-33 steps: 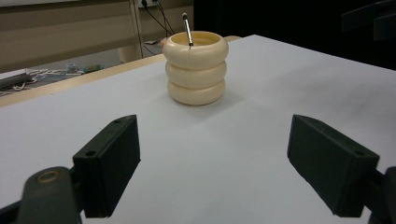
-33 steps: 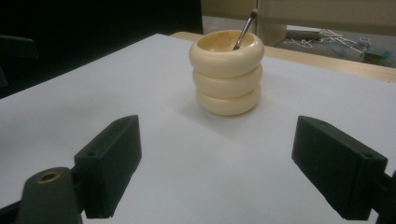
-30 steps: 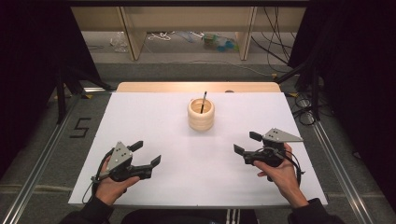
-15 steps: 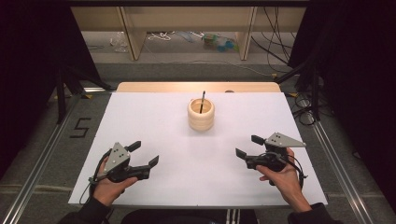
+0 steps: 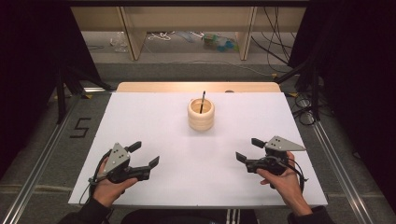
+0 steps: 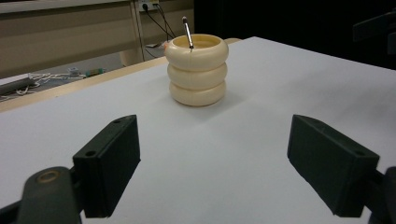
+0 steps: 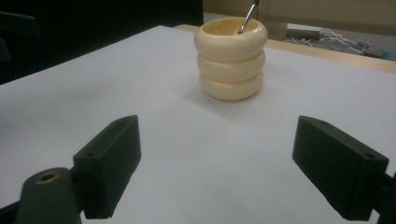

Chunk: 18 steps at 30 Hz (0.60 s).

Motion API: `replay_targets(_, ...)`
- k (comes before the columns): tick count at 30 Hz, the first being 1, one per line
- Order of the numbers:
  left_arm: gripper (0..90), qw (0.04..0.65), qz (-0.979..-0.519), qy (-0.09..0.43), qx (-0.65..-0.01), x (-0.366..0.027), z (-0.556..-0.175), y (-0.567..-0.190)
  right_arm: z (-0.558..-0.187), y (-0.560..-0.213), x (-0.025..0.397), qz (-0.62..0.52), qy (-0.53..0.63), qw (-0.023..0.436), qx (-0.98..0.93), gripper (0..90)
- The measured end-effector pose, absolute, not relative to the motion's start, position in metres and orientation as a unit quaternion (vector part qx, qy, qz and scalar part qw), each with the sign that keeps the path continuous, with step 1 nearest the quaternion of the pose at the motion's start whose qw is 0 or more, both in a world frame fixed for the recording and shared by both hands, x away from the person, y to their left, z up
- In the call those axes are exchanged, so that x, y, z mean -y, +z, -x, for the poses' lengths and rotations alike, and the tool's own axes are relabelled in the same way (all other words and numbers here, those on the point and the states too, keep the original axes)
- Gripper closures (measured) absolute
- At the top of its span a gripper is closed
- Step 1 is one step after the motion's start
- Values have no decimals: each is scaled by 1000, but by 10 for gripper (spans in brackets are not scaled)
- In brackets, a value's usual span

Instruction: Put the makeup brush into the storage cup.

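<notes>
I have drawn both hands back from the cream ribbed three-ring cup (image 5: pixel 201 115), a thin dark stick (image 5: pixel 202 101) inside; left claw (image 5: pixel 145 155) and right claw (image 5: pixel 249 150) gape wide, empty, on the white tabletop (image 5: pixel 154 121)

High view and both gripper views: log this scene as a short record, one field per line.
surface: white table top
holder: cream ribbed cup, upright, near the table's far middle
contents: thin dark pen standing in the cup, leaning on the rim
left gripper: jaws open, holding nothing, near the front edge, apart from the cup
right gripper: jaws open, holding nothing, near the front edge, apart from the cup
contact: neither gripper touches the cup or pen
</notes>
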<state>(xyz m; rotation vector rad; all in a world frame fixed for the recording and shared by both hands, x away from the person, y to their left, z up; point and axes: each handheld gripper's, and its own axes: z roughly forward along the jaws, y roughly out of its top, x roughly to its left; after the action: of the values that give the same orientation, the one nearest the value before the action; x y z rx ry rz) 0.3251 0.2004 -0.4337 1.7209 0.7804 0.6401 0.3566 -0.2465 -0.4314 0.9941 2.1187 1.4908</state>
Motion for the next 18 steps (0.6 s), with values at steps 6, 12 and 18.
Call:
replay_targets(6, 171, 544, -721, 269, -335, -202, -325, -433, -356, -431, 248, -352, 528, 187, -750, 166)
replay_targets(12, 171, 541, -725, 266, -332, -200, -325, -435, -356, -433, 246, -350, 527, 184, -752, 166)
replay_targets(18, 171, 541, -724, 265, -336, -200, -325, -436, -356, -432, 245, -351, 522, 181, -756, 166)
